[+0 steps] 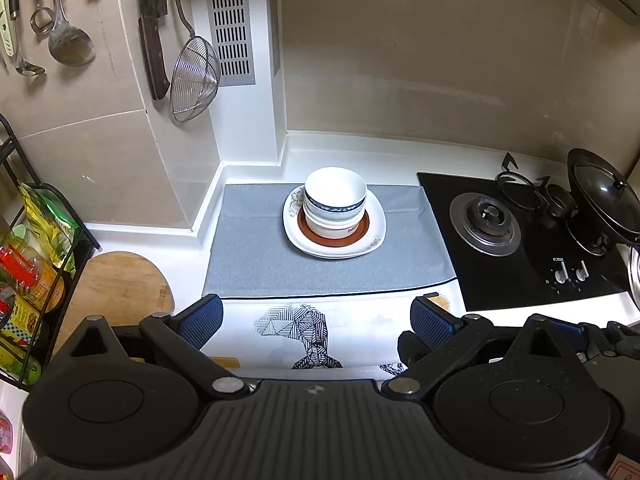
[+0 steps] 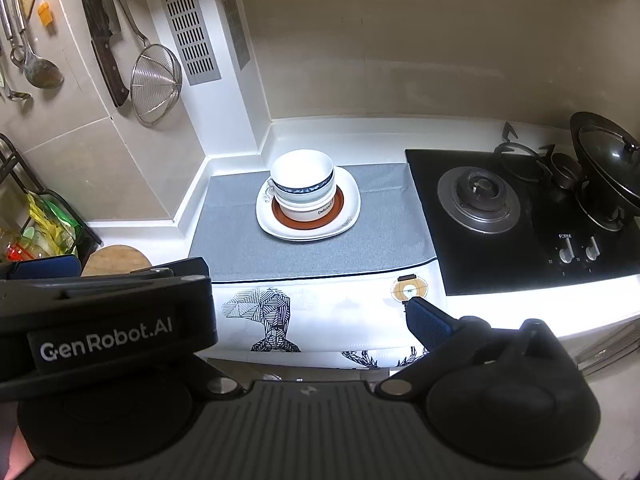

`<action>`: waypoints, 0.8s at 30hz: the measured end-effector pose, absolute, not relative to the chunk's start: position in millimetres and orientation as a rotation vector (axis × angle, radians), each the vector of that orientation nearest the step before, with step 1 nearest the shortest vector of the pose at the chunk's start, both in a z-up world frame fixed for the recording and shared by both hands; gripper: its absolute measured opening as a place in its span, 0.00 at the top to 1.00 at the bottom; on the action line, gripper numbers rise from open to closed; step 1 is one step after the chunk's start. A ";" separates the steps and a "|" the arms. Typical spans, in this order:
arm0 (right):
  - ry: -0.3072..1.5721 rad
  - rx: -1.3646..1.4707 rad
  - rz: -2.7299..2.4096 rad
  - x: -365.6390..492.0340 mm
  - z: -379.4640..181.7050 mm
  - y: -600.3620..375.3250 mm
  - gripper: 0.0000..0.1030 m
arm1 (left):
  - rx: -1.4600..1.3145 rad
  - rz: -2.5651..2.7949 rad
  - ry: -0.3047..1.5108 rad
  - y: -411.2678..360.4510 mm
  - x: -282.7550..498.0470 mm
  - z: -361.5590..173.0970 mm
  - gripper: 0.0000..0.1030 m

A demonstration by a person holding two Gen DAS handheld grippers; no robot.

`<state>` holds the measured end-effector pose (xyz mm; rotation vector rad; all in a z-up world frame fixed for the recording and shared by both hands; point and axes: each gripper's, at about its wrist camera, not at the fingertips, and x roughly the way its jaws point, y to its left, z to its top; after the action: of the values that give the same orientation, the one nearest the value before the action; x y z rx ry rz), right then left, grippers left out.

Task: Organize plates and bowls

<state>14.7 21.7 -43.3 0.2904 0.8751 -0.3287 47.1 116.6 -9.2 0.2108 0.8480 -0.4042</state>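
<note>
Ahead of my tongs the counter edge glares white; upper corners fall dim, walls bow at the edges, everything stays sharp.
</note>
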 end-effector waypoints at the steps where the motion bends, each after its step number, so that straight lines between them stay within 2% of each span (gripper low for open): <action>1: 0.874 0.285 -0.329 14.9 -43.0 22.3 0.00 | 0.210 -0.406 0.848 116.9 47.7 -9.3 0.03; 24: 0.903 0.249 -0.292 25.5 -48.6 29.7 0.00 | 0.186 -0.365 0.875 128.3 53.5 -14.9 0.03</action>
<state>25.5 29.7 -48.6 0.2493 0.9027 -0.2917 53.5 128.3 -14.9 0.1860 0.8747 -0.3654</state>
